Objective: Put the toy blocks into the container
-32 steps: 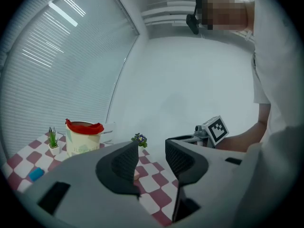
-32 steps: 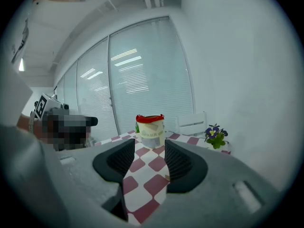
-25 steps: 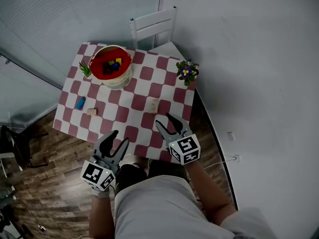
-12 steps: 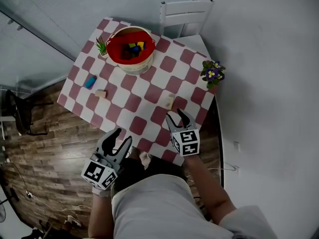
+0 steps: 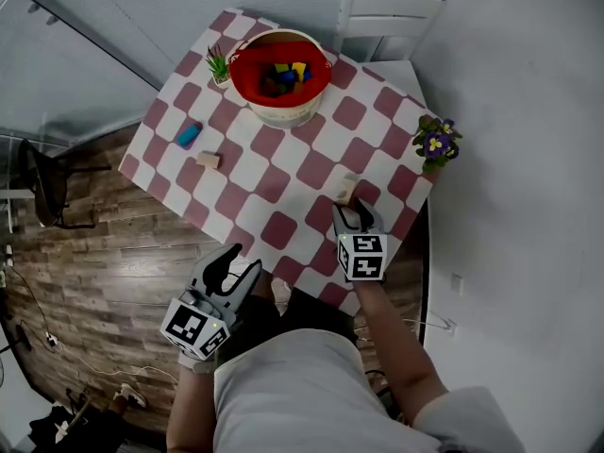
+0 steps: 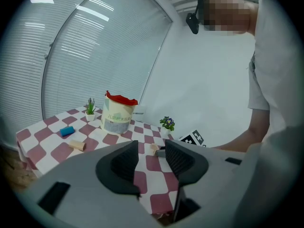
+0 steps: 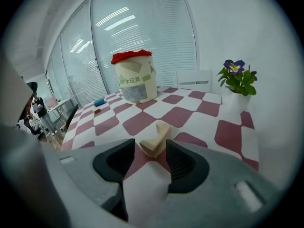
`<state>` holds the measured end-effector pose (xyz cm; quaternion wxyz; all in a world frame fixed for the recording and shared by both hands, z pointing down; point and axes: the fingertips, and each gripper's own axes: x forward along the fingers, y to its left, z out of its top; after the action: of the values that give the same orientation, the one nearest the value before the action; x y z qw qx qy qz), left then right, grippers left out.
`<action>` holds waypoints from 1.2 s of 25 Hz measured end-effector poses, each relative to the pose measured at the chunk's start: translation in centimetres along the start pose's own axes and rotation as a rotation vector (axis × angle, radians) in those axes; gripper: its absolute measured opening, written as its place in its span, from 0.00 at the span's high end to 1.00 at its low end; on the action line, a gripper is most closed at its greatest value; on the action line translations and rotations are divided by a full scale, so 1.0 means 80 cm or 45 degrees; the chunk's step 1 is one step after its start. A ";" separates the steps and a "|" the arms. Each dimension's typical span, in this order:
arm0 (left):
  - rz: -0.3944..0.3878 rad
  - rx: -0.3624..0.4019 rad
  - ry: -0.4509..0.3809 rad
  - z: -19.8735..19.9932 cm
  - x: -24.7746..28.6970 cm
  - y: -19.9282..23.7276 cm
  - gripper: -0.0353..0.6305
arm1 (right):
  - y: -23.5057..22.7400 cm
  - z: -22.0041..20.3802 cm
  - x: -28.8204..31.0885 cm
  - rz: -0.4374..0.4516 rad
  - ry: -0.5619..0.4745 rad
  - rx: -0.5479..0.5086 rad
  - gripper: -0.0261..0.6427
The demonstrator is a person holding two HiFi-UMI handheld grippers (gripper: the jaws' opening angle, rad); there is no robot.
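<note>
A cream bucket [image 5: 280, 75] with a red liner stands at the table's far side and holds several coloured blocks. A beige block [image 5: 348, 189] lies near the table's right front. My right gripper [image 5: 356, 213] is open just behind it; in the right gripper view the beige block [image 7: 156, 139] sits at the tips of the right gripper [image 7: 149, 146], untouched by the pads. A blue block [image 5: 189, 135] and a tan block [image 5: 209, 159] lie on the left side. My left gripper [image 5: 243, 260] hangs off the table's near edge, narrowly open and empty.
A purple flower pot [image 5: 436, 142] stands at the table's right edge, and a small green plant [image 5: 220, 66] sits beside the bucket. A white chair [image 5: 389, 12] is behind the table. Wood floor and a black chair [image 5: 42, 182] lie to the left.
My right gripper has come down and forward to the beige block. The left gripper has sunk a little in front of the table. The blocks have not moved.
</note>
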<state>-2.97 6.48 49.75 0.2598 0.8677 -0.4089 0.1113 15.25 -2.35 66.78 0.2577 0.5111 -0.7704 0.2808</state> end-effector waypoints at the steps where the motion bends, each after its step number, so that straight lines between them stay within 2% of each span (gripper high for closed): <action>1: 0.003 -0.003 0.004 -0.002 -0.001 0.002 0.70 | -0.001 -0.001 0.004 -0.004 0.006 0.004 0.66; 10: -0.002 -0.016 0.018 -0.005 -0.009 0.021 0.70 | -0.006 -0.008 0.027 -0.088 0.069 0.017 0.66; 17: -0.032 -0.014 -0.007 0.006 -0.018 0.035 0.70 | 0.000 0.002 0.027 -0.122 0.051 0.039 0.69; 23: -0.069 -0.002 -0.028 0.015 -0.029 0.052 0.70 | 0.023 0.036 0.026 -0.126 -0.003 0.016 0.71; 30: -0.094 0.002 -0.079 0.030 -0.046 0.083 0.70 | 0.067 0.107 0.022 -0.111 -0.115 -0.030 0.71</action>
<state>-10.45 4.06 48.63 0.2504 0.8854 -0.3843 0.0750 8.69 -7.72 61.04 0.2405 0.5532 -0.7616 0.2368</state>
